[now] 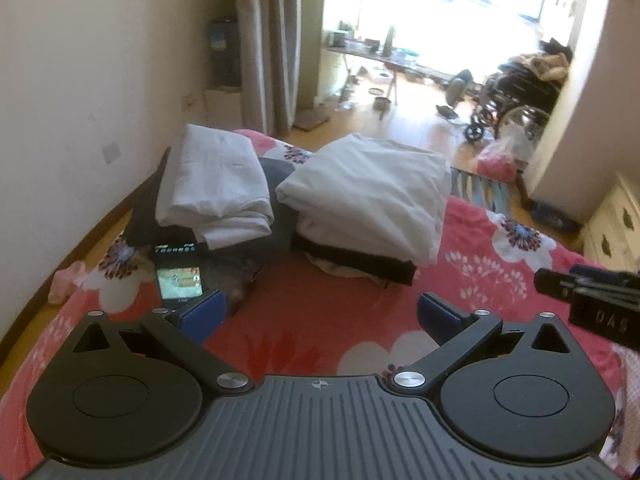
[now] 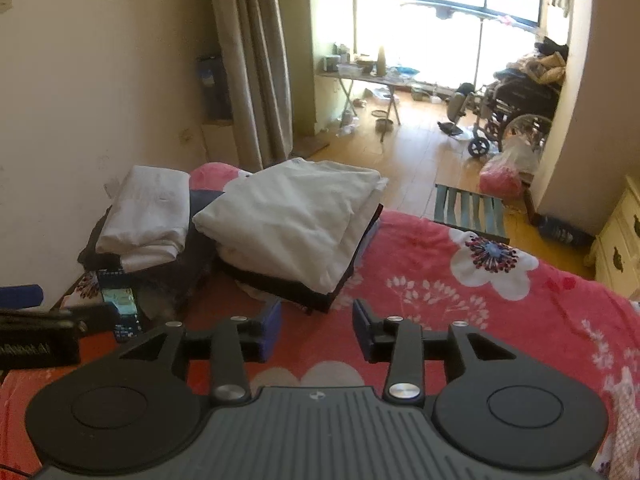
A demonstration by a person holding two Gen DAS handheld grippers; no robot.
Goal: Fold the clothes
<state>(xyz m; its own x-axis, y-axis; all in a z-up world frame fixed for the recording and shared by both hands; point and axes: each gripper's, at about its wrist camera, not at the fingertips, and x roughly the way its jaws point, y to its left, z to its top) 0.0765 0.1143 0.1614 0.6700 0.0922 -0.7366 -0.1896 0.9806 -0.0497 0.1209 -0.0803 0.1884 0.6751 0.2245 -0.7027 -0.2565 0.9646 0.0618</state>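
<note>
Left wrist view – both tongs (image 1: 320, 316) (image 2: 318, 326) released, empty, folded clothes (image 1: 364, 196) (image 2: 288, 220) just ahead.

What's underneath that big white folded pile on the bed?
Under the white folded pile a black folded garment sticks out, with a bit of pale cloth below it, all on the floral bedspread. Anything deeper in the stack is covered.

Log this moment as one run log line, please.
left claw: open, empty | right claw: open, empty | two folded stacks on bed | phone beside left stack
</note>
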